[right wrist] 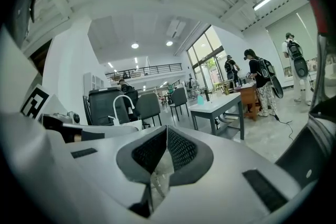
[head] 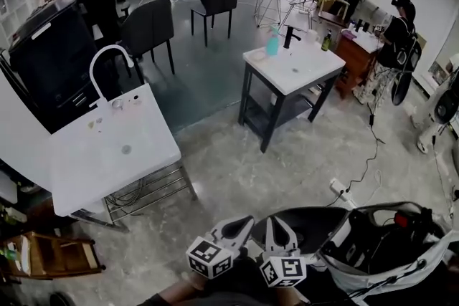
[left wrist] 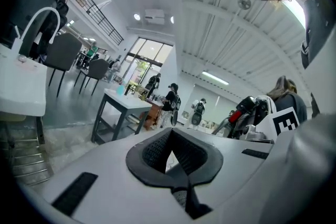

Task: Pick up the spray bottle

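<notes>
The teal spray bottle (head: 272, 42) stands on the far white sink table (head: 308, 72), beside its black faucet (head: 290, 36), well apart from both grippers. The left gripper (head: 239, 227) and right gripper (head: 279, 228) hover side by side, jaws closed on nothing

A near sink table (head: 136, 154) is set at the left, and a far sink table (head: 308, 72) further back to the right. On the far sink table, the spray bottle (head: 272, 41) is placed at the back left corner, a faucet (head: 290, 36) just right of it on the back edge, and a small bottle (head: 327, 41) near the back right corner. Chairs (head: 150, 29) are ranged behind the near sink table. A power strip (head: 337, 188) is laid on the floor before the far one.
</notes>
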Demonstrator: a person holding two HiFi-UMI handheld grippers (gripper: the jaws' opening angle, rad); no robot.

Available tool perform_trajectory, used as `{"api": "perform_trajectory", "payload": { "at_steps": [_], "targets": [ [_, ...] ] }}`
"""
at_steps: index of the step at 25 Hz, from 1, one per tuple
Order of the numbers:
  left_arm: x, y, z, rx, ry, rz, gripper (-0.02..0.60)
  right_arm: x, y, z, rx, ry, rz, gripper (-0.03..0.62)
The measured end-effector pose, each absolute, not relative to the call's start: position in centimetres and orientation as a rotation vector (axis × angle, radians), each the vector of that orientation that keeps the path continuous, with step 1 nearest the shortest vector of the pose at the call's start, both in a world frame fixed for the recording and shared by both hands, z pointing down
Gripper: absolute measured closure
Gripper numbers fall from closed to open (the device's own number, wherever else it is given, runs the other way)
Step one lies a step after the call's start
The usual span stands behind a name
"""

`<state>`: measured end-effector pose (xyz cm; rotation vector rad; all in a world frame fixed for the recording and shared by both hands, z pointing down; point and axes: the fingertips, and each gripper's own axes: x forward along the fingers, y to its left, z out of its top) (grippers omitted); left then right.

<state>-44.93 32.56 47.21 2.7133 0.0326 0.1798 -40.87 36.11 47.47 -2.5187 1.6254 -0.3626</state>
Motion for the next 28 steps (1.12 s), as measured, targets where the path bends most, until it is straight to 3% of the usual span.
{"api": "perform_trajectory", "payload": {
  "at_steps": [14, 28],
  "targets": [
    [-33.9, 29.2, 46.9, 2.764, -0.016, 0.175, 0.574, -28.6, 31.7, 46.5, -2.446, 1.611, -0.323, 0.585],
    [-27.5, 29.6, 48.2, 2.767, 0.023, 0.208, 0.574, -23.4, 32.7, 47.8, -2.445, 1.593, -0.322, 0.586]
  ]
}}
